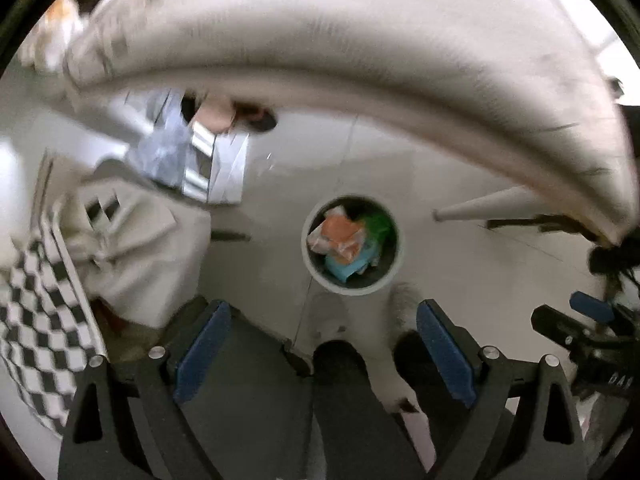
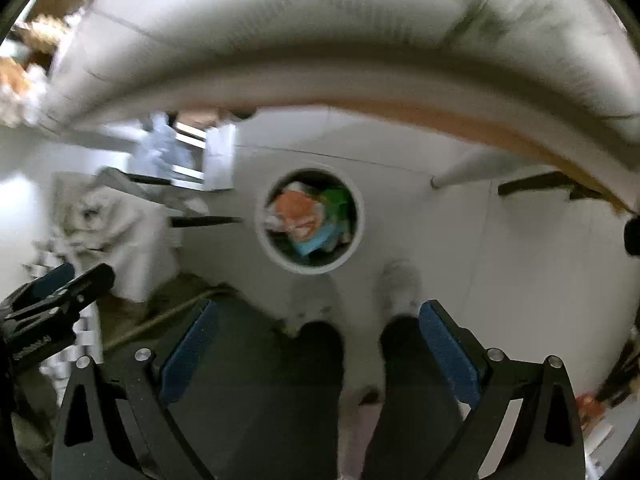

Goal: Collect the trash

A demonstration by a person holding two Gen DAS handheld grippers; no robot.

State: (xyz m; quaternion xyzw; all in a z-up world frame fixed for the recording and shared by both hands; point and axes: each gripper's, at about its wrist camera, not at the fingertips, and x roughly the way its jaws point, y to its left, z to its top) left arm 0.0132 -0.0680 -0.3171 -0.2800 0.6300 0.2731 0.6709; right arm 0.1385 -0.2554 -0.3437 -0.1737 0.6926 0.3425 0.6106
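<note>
Both sets of fingers are released, nothing between them. My left gripper point(image 1: 322, 350) has its blue-padded jaws spread wide over bare floor & my own dark trouser legs point(image 1: 344, 400); right gripper point(image 2: 318, 348) the same, pads wide apart, empty. Each gripper shows at the edge of the other's cam, so they hang side by side, both aimed nearly straight down.

Below & ahead: the round grey-rimmed trash bin point(image 1: 390, 280) stands on the pale tiled floor point(image 1: 460, 184), just in front of my white shoes point(image 1: 328, 316). Inside it, the crumpled orange wrapper point(image 1: 340, 236) on top, a green bag point(image 1: 378, 222) beside it, smth light blue point(image 1: 340, 270) under both. So the trash I can see is already in the bin, none on the floor near it as far as blur lets me tell.

The white-edged table point(image 1: 360, 60) arcs across the top of both views. Left of the bin: beige cloth heap point(image 1: 152, 248), black-and-white checkered fabric point(image 1: 36, 320).

My read: drop is done, this is the pull-away. To do it well: keep jaws wide, keep wrists clear of the table edge overhead, don't clip the bin rim. Frames are smeared, so I'd steady up before hunting the next piece; table top isn't readable from here, can't say what's left on it.
</note>
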